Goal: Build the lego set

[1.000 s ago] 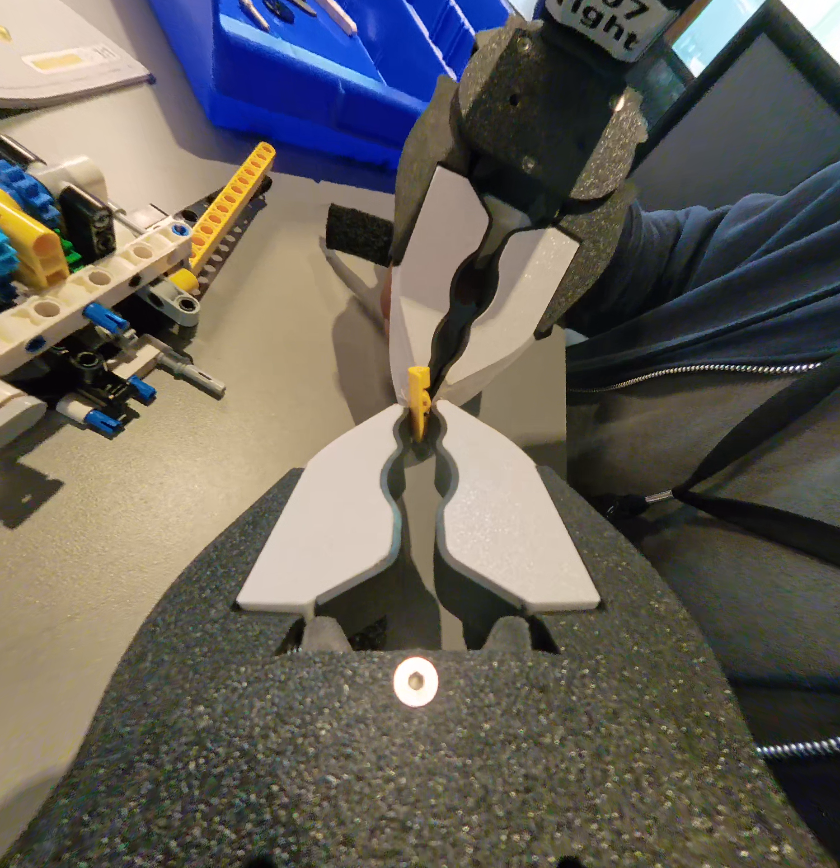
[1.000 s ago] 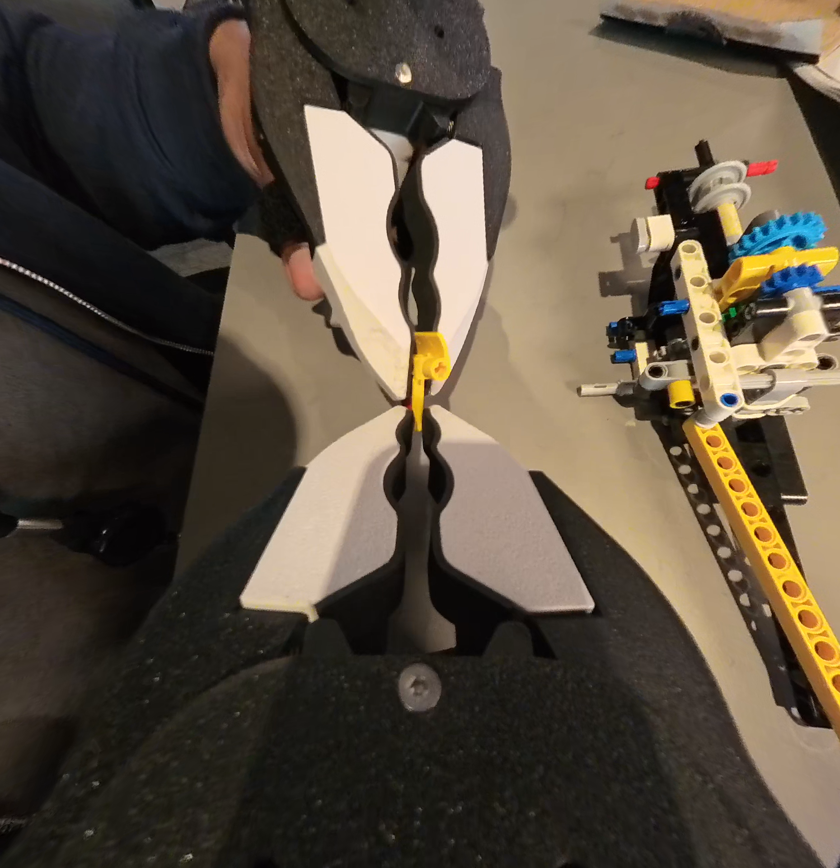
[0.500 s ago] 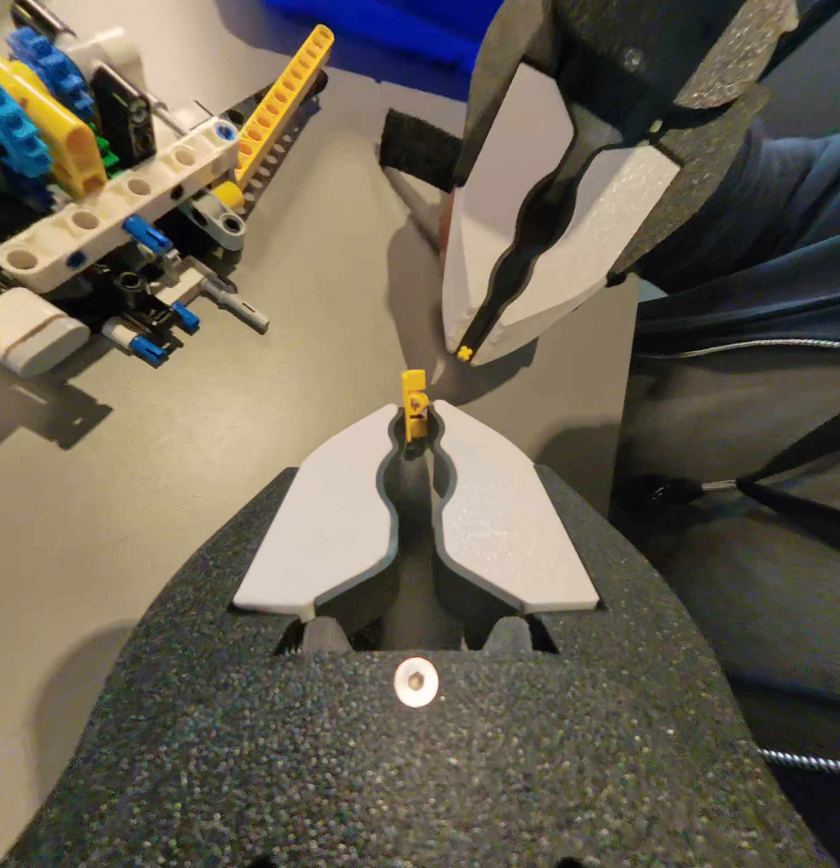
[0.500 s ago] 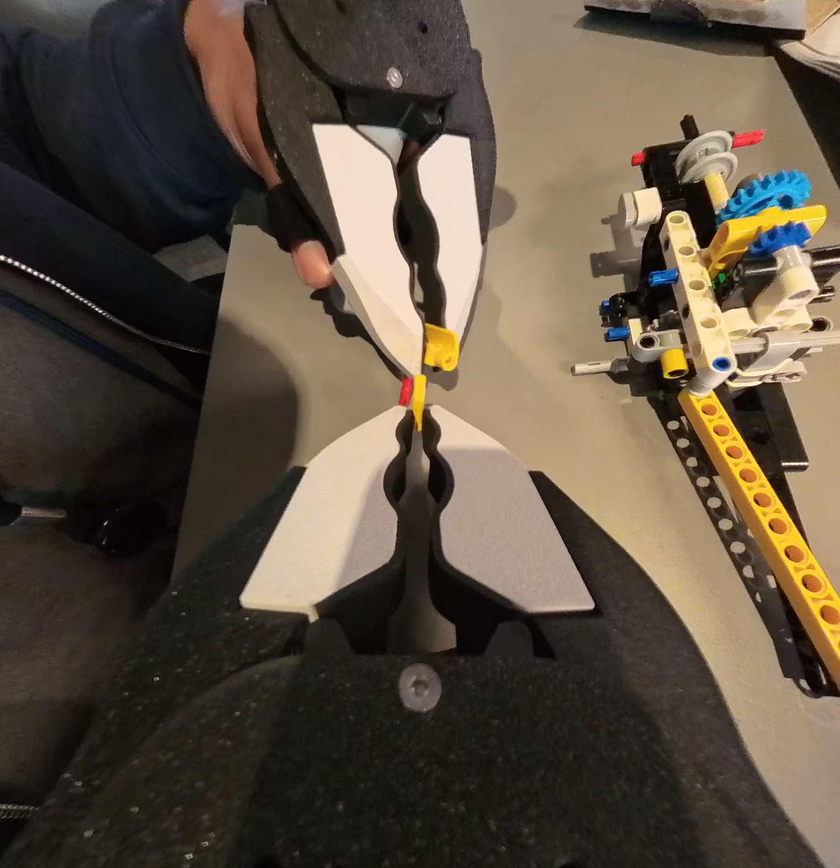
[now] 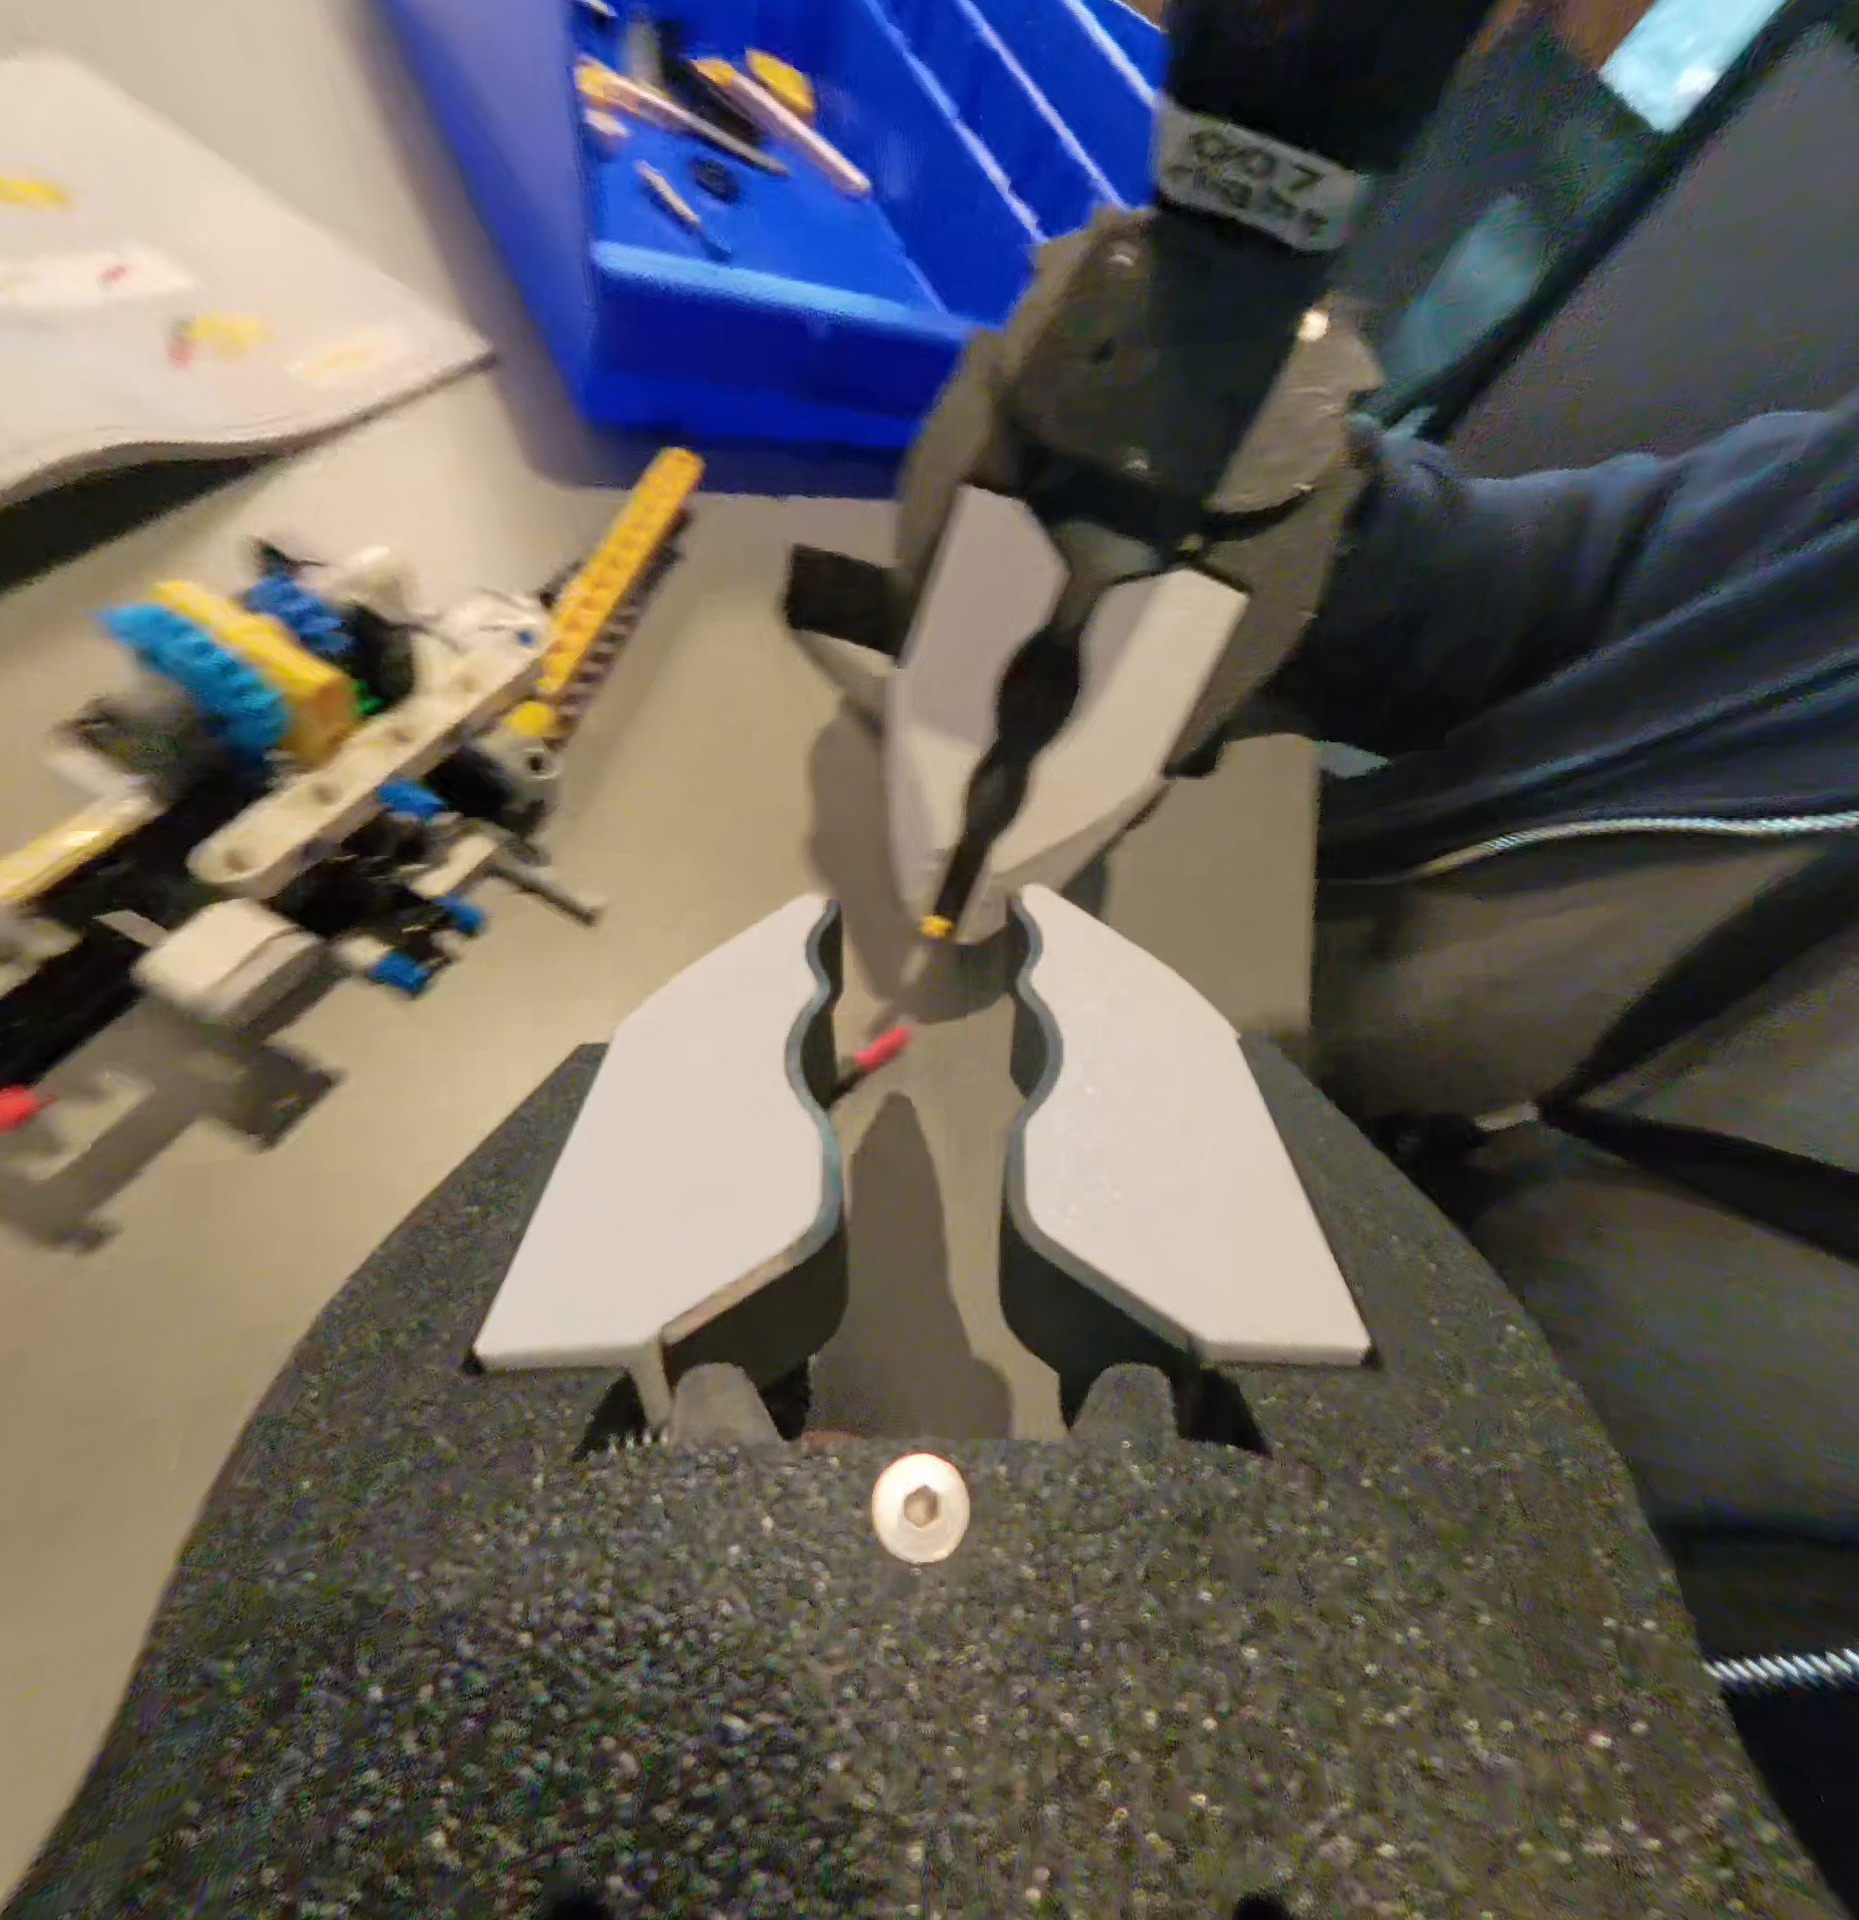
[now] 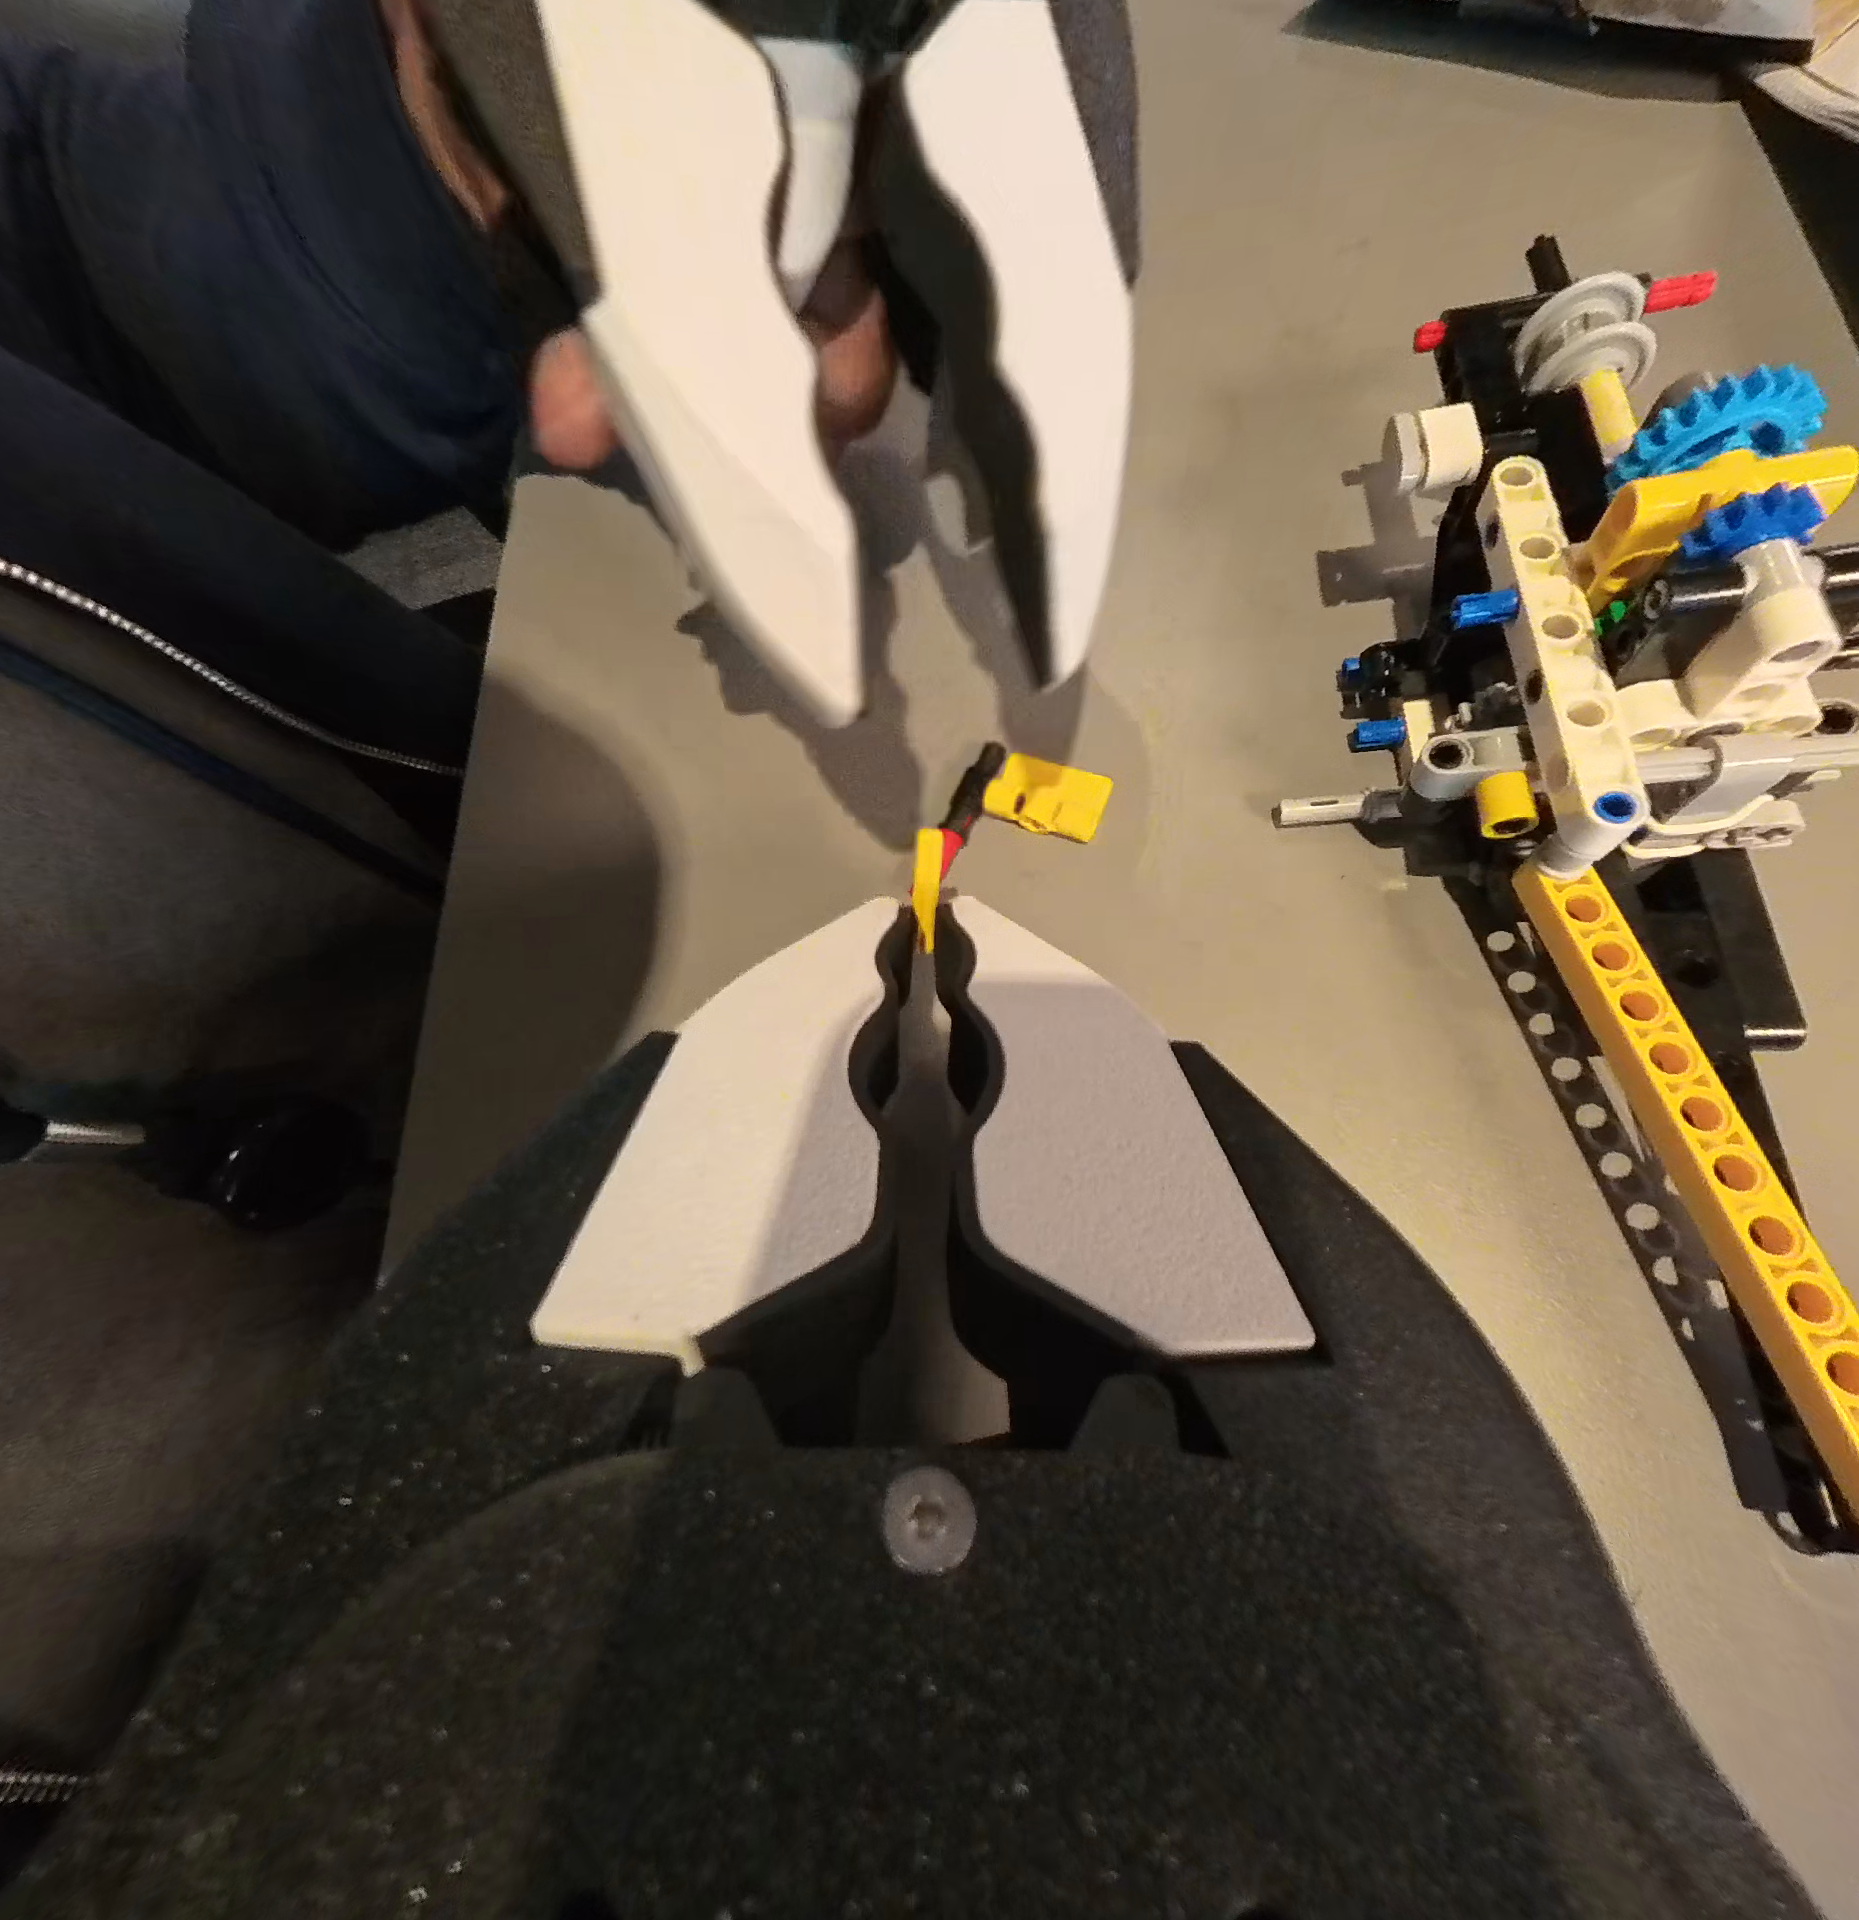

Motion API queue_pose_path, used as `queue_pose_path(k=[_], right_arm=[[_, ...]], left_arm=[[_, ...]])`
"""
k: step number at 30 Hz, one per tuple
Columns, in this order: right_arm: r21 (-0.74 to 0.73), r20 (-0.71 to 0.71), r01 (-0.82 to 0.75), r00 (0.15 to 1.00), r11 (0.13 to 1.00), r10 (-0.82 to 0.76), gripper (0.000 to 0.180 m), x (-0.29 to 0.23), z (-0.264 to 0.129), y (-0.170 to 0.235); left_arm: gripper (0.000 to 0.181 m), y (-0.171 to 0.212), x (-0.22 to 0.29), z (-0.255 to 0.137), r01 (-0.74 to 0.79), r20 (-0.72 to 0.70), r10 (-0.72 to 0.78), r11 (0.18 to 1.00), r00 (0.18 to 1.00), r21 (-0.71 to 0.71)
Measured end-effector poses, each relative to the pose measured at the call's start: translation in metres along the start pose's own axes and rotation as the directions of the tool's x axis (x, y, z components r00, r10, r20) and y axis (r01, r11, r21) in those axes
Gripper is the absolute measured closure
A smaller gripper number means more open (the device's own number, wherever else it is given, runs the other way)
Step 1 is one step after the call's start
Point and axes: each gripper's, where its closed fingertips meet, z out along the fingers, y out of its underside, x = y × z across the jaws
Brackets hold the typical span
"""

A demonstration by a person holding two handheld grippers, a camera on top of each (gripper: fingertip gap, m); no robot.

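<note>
1. The lego model [image 6: 1590, 644], a partly built frame of white beams with blue gears, a yellow lift arm and black base parts, lies on the grey tabletop [image 6: 1216, 312], well apart from both grippers. A long yellow beam [image 6: 1725, 1174] with a row of holes runs out from it along a black perforated strip.
2. In the left wrist view the same model [image 5: 312, 748] is blurred; beyond it, toward the far edge of the tabletop, stand a blue parts bin [image 5: 800, 208] and an open instruction booklet [image 5: 156, 301].
3. The right gripper [image 6: 927, 904] has its jaws drawn narrow, pinching the end of a thin yellow axle [image 6: 925, 883] at the very tips. In the left wrist view this gripper [image 5: 956, 920] points down at the tabletop with a small yellow end showing at its tip.
4. Next to the axle is a red and black pin [image 6: 966, 805], and on that sits a small yellow connector [image 6: 1050, 798]. Whether the pin is joined to the axle or only lies against it cannot be told.
5. The left gripper [image 5: 925, 935] has its jaws wide apart and holds nothing. Between its fingers [image 5: 696, 1122] the bare tabletop shows, with a small red piece [image 5: 878, 1047] there.
6. In the right wrist view the left gripper [image 6: 956, 696] hangs just above the yellow connector, clear of it, with its jaws spread.
7. Both grippers are near the tabletop edge closest to the person, whose dark sleeve [image 5: 1579, 582] shows there.
</note>
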Motion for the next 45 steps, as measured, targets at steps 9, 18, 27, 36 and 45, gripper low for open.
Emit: queue_pose_path(k=[9, 18, 27, 36, 45], right_arm=[[-0.010, 0.002, 0.023, 1.000, 1.000, -0.023, 0.176, -0.003, 0.001, -0.001], [0.066, 0.026, -0.030, 0.999, 0.997, 0.028, 0.172, -0.001, -0.007, -0.008], [0.106, 0.111, -0.083, 0.991, 0.991, 0.071, 0.168, -0.011, -0.006, -0.015], [0.129, 0.127, -0.124, 0.986, 0.984, 0.108, 0.176, -0.010, -0.006, -0.019], [0.081, 0.083, -0.115, 0.991, 0.990, 0.108, 0.176, -0.003, -0.007, -0.010]], left_arm=[[0.167, 0.019, 0.008, 0.024, -0.029, -0.033, 0.025, 0.991, 0.999, -0.133], [0.177, 0.002, 0.007, 0.013, 0.127, -0.142, -0.120, 0.991, 0.983, 0.040], [0.177, -0.001, 0.014, 0.010, 0.117, -0.210, -0.102, 0.991, 0.972, 0.058], [0.176, 0.000, 0.014, 0.010, 0.114, -0.218, -0.102, 0.992, 0.971, 0.046], [0.153, 0.032, -0.036, 0.001, 0.001, 0.092, 0.018, 0.981, 0.996, -0.192]])
